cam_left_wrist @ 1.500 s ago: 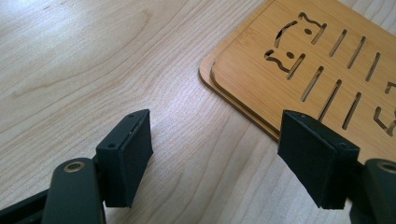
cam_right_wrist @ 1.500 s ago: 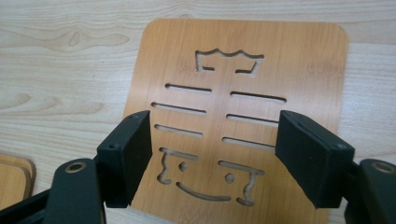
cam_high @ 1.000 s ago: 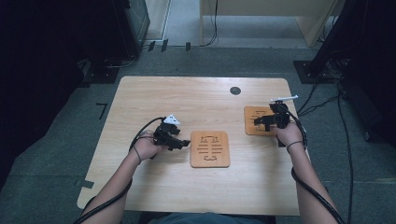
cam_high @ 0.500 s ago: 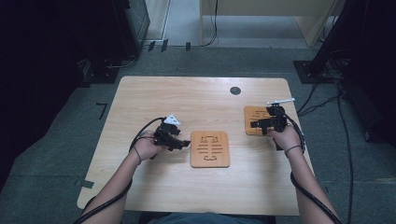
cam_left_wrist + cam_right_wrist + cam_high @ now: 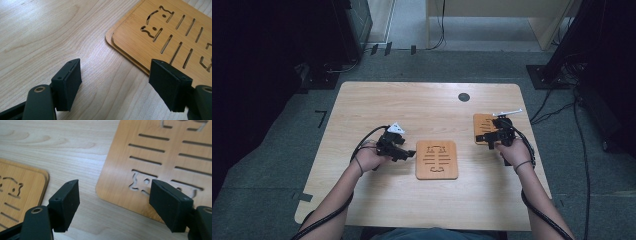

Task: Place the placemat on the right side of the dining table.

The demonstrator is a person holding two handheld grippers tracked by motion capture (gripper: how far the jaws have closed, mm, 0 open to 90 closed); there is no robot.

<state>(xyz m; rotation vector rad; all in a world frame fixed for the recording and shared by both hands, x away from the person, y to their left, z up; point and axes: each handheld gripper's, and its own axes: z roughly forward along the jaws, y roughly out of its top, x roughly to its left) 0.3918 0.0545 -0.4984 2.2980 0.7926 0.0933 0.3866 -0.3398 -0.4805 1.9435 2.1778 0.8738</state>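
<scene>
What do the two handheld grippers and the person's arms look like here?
Both are black. The left gripper carries a grey three-cornered plate on top; the right gripper has a light grey piece at its far end. Each has two blocky black jaws with flat pads and a brass-ringed pivot hole. Black cables trail back along bare forearms. A dark band circles each wrist.

Two black tools with square matte pads (image 5: 67, 82), brass-ringed screws, black trailing cables, grey three-cornered plate, dark wristbands.
</scene>
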